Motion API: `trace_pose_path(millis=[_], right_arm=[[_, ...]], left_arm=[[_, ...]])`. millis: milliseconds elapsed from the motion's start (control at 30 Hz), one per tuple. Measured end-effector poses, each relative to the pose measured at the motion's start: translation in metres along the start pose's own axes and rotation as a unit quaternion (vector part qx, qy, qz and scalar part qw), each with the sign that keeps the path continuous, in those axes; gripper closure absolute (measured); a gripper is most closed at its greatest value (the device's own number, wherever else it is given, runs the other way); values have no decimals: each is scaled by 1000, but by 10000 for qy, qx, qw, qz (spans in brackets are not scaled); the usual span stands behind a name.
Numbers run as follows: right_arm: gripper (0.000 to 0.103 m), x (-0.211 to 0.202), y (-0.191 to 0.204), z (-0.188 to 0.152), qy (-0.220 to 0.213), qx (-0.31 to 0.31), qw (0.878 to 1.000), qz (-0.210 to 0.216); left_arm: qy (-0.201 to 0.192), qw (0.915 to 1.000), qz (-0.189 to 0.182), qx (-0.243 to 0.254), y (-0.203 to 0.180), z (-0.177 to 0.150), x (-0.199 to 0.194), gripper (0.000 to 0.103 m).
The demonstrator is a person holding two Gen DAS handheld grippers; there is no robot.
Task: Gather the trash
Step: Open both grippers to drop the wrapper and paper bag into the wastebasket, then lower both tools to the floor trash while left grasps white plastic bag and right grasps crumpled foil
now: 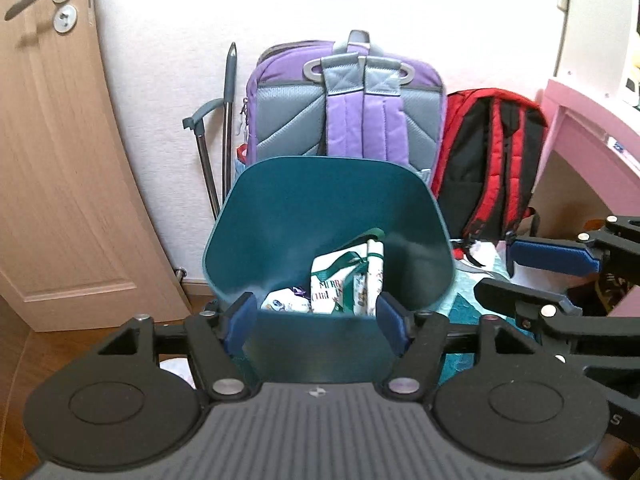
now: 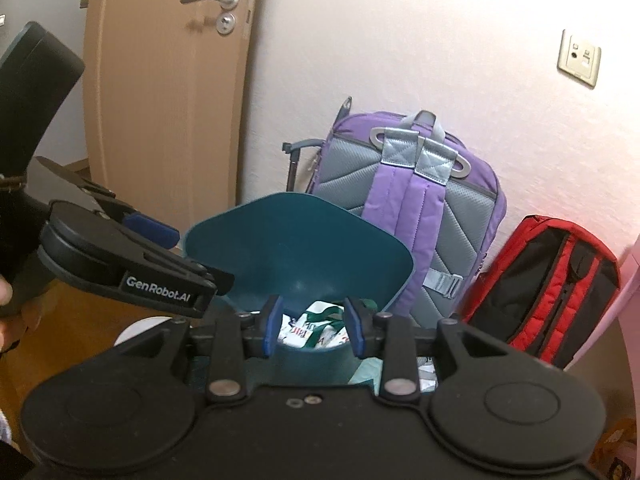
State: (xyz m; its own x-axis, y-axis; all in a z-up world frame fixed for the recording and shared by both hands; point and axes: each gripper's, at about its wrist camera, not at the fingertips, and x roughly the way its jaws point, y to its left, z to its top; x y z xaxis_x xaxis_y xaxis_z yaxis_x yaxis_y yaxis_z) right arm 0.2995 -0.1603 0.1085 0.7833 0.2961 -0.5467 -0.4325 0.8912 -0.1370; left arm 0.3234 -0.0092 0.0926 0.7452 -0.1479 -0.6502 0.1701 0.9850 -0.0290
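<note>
A dark teal trash bin stands on the floor with its mouth toward me. Inside lies white printed wrapping paper with green ribbon. My left gripper is open and empty, its blue pads spread over the bin's near rim. My right gripper is open and empty just above the same bin, with the wrapping paper between its fingers. The right gripper also shows at the right of the left wrist view; the left gripper shows at the left of the right wrist view.
A purple and grey backpack and a red and black backpack lean on the wall behind the bin. A grey folded handle stands to the left. A wooden door is far left, pink furniture right.
</note>
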Motion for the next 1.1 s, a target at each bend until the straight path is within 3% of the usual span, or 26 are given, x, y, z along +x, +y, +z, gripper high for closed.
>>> trace_pose_path(millis=[333,400,600,733,867,1100], right_arm=[[59,-50,24,-20,-45,187,9993,323],[58,-56,29,-25,-39,237,9989,412],[54,-65,43,-51,102,531,9961,693],[53,-57,50,-76,310,785,9922,913],[53,-38,59,-109,626,962,9871,1117],[53,27,75,-179,1599,1369,9670,1435]], left_arm=[[-88,9998,-181,44,-3,-43,-59,28],[-90,9998,-202,6,0,-53,-67,21],[11,9991,-366,-224,14,-89,-76,15],[81,9980,-472,-419,29,-119,-67,3],[272,9964,-534,-598,48,-148,-43,3],[1078,9891,-422,-906,84,-206,30,3]])
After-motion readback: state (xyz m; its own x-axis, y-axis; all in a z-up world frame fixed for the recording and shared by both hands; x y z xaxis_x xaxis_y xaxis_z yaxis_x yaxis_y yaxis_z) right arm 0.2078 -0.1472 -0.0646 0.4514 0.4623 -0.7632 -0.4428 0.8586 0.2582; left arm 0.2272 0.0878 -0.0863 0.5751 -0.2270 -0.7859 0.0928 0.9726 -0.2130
